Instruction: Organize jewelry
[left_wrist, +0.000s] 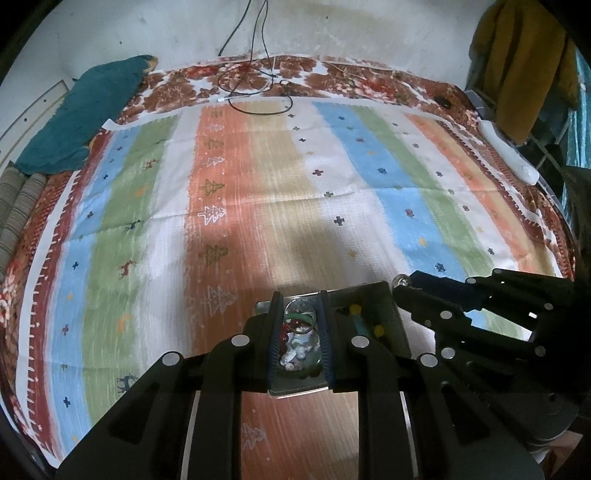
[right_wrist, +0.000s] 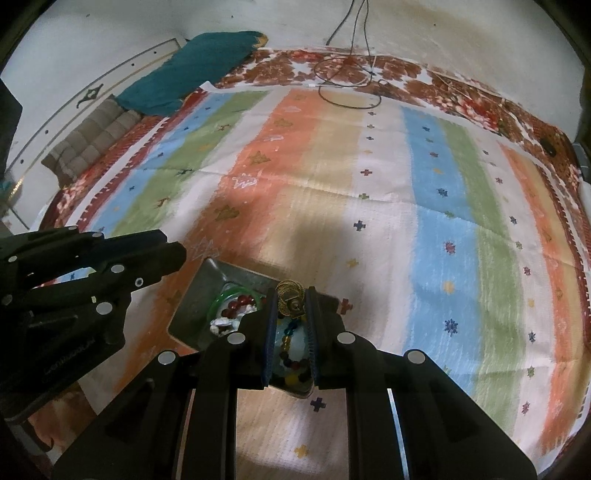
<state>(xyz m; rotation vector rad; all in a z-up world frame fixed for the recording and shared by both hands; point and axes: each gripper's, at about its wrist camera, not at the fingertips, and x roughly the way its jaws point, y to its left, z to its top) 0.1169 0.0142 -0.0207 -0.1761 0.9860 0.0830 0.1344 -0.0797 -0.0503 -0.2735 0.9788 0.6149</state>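
A metal tray (right_wrist: 195, 295) with two compartments sits on a striped, patterned cloth (left_wrist: 258, 184) spread over a bed, and both grippers hover right over it. In the left wrist view, the left gripper (left_wrist: 300, 314) hangs above the tray's left compartment with its jaws parted; a silver ring-shaped bangle (left_wrist: 300, 317) shows in the gap between the fingers, though I cannot tell whether the pads touch it or it simply lies below them. Beneath it lie a green bangle (left_wrist: 299, 316), dark red beads (left_wrist: 283, 334) and pale white pieces (left_wrist: 295, 356). In the right wrist view, the right gripper (right_wrist: 291, 306) is closed on a gold wire ornament (right_wrist: 290, 293), held between its fingertips above the tray's right compartment, where a string of multicoloured beads (right_wrist: 291, 363) rests on something pale blue. The green bangle (right_wrist: 231, 297) and red beads (right_wrist: 238, 304) appear in the neighbouring compartment to the left. At the far edge of the bed lie a teal pillow (left_wrist: 81, 118) and a loop of dark cable (left_wrist: 255, 92); a mustard garment (left_wrist: 524, 62) hangs at the right.
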